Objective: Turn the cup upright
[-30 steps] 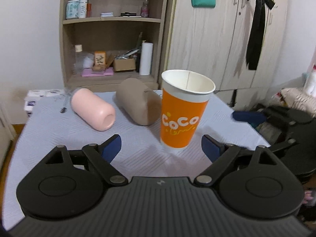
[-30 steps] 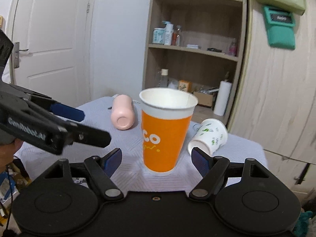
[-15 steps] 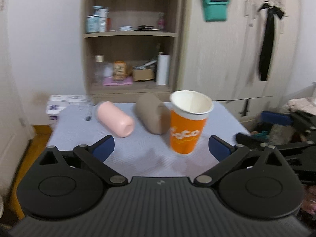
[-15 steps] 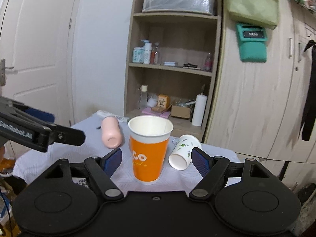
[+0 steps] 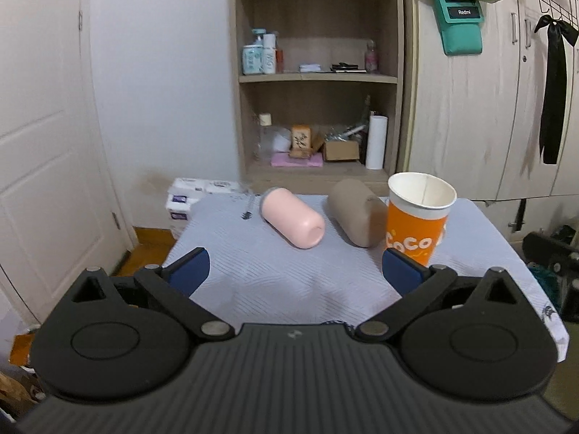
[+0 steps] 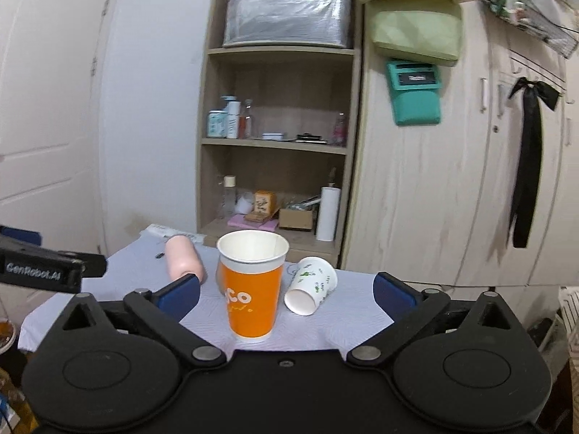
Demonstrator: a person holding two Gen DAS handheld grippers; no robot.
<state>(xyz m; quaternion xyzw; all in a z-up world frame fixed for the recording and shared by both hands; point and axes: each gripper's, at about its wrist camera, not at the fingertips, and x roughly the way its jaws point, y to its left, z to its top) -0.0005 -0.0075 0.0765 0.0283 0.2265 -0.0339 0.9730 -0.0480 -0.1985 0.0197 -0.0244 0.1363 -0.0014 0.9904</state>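
Since the frames a second ago both grippers have drawn back from the orange cup (image 6: 252, 300): it then filled the space between each pair of fingers and now sits smaller and farther off, with more of the room in view. The orange cup stands upright on the table (image 5: 275, 271), mouth up, near the front edge, touched by nothing. The right gripper (image 6: 286, 289) is spread wide and holds nothing; the cup stands beyond its fingertips, left of centre. The left gripper (image 5: 295, 267) is likewise spread wide and empty, the cup showing just behind its right fingertip. Behind the orange cup a brown cup (image 5: 356, 213) and a pink cup (image 5: 291, 221) lie on their sides; a white printed cup (image 6: 311, 285) lies on its side just right of it in the right wrist view. Judgement: the flip of the orange cup appears complete and the retreat marks release; three cups remain tipped, should the task extend to them.
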